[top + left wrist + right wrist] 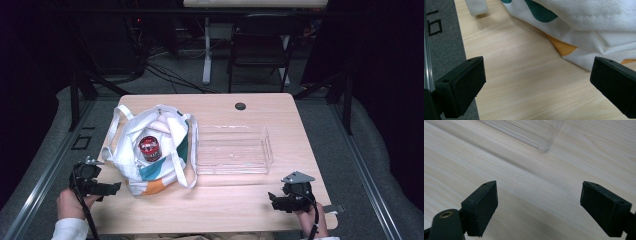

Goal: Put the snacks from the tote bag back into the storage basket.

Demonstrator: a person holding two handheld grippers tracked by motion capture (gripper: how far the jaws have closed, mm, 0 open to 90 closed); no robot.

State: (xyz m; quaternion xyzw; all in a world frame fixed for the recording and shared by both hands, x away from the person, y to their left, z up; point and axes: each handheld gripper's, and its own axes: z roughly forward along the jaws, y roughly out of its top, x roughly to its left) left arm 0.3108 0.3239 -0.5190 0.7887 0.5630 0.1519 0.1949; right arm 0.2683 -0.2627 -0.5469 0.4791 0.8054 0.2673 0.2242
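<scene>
The left gripper [114, 188] sits near-left, the right gripper [272, 199] near-right; both jaws gape wide, holding nothing.

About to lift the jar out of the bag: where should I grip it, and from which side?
Grip the jar around its red lid, coming straight down from above. It seems to stand upright in the open bag, lid facing up, with fabric wrapping its sides. The left gripper, open, is nearer.

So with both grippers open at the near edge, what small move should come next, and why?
Probably ease the left gripper forward to the tote bag and take hold of its rim. Its jaws stand wide apart just short of the fabric, and the red-lidded jar sits inside the bag, so the opening likely needs steadying. The right gripper is open near the clear tray, which looks empty.
</scene>
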